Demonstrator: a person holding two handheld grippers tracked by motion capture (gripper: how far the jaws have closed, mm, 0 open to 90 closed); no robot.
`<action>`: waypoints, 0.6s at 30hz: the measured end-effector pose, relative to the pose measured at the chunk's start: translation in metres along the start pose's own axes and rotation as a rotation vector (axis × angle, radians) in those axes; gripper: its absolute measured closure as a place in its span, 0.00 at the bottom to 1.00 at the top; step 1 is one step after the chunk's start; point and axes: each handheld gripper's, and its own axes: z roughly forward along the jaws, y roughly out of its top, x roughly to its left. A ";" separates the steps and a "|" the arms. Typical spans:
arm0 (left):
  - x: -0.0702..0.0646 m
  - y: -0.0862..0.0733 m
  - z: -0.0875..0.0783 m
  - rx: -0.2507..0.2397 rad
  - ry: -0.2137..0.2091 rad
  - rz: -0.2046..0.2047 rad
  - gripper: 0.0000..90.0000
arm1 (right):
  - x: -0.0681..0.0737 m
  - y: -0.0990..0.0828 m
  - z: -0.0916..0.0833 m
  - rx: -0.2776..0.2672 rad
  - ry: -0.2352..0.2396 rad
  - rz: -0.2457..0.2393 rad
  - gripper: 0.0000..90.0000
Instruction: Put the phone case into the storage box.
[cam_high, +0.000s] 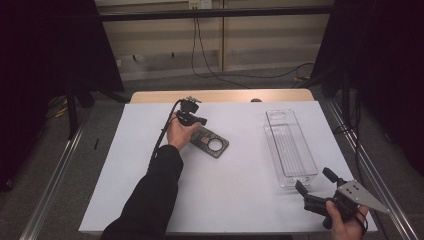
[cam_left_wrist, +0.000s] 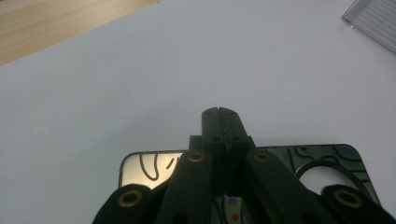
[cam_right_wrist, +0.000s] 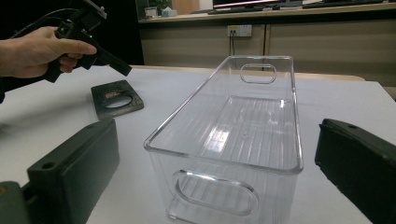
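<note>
A dark flat plate with a round hole (cam_high: 211, 142) lies on the white table sheet (cam_high: 150, 165), left of centre. My left gripper (cam_high: 202, 121) hovers just above the plate's near-left end, its jaws shut with nothing between them. From the left gripper view the closed tips (cam_left_wrist: 220, 112) reach past the plate's edge (cam_left_wrist: 140, 165). My right gripper (cam_high: 314, 180) rests at the front right, open and empty, facing the short end of a clear plastic bin (cam_high: 290, 147). Its jaws stand wide on either side of the bin (cam_right_wrist: 243, 126); the dark plate (cam_right_wrist: 116, 99) and left gripper (cam_right_wrist: 119, 67) show farther off.
The bin is empty and runs lengthwise away from me on the right half of the sheet. The wooden table edge (cam_high: 220, 95) shows beyond the sheet. Metal rails (cam_high: 50, 185) flank the table, and cables hang at the back wall.
</note>
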 end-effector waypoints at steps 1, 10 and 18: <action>0.002 0.000 0.001 0.005 -0.002 -0.003 1.00 | 0.000 0.000 0.000 0.000 0.001 -0.001 0.00; 0.007 -0.004 0.015 0.008 0.044 -0.032 1.00 | 0.000 0.000 -0.001 -0.001 -0.002 0.002 0.00; 0.009 -0.005 0.020 0.033 0.043 -0.012 1.00 | -0.001 -0.001 -0.001 0.002 0.003 0.004 0.00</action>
